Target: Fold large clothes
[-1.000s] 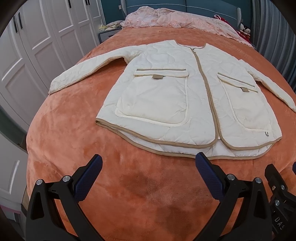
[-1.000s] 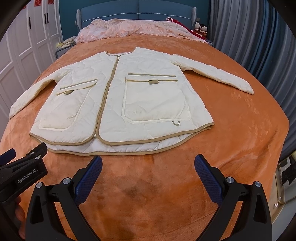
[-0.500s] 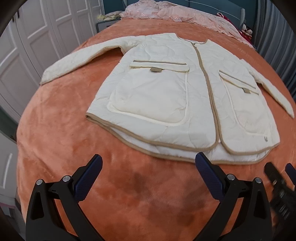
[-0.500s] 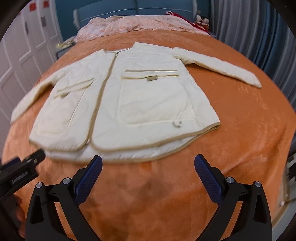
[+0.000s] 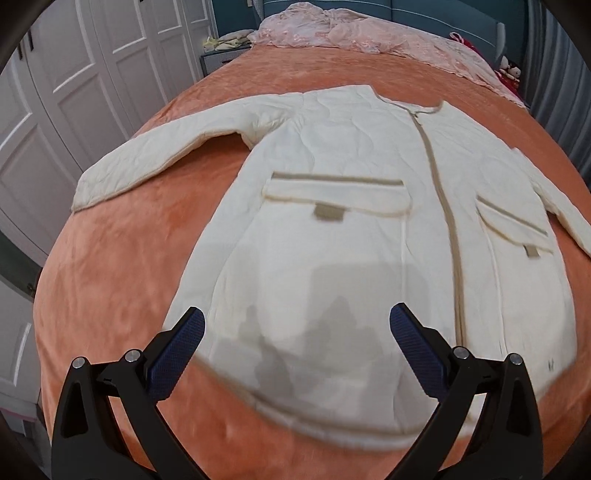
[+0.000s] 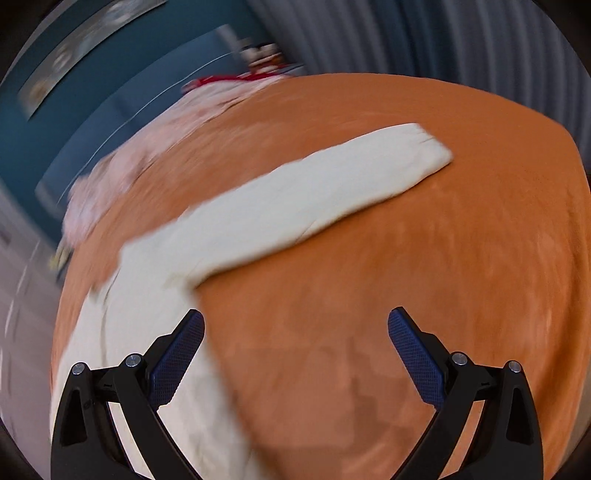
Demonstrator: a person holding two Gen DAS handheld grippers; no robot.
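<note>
A cream quilted jacket [image 5: 332, 236] with tan trim lies flat and face up on the orange blanket [image 5: 122, 266], sleeves spread to both sides. In the left wrist view my left gripper [image 5: 295, 332] hangs open over the jacket's lower left front panel, near the hem, holding nothing. The right wrist view is blurred and tilted: the jacket's right sleeve [image 6: 295, 199] runs up to the right, its cuff [image 6: 424, 147] lying on the blanket. My right gripper [image 6: 295, 332] is open over bare blanket just beside the jacket's right side edge, holding nothing.
A pink crumpled cover [image 5: 369, 40] lies at the head of the bed by the blue headboard [image 5: 424, 14]. White wardrobe doors [image 5: 74, 74] stand to the left. Grey curtains [image 6: 443, 37] hang to the right. Orange blanket [image 6: 443, 258] lies bare right of the sleeve.
Both grippers have moved forward over the bed. The left one now hangs over the jacket's hem. The right one has swung right and tilted toward the right sleeve. Both stay open.
</note>
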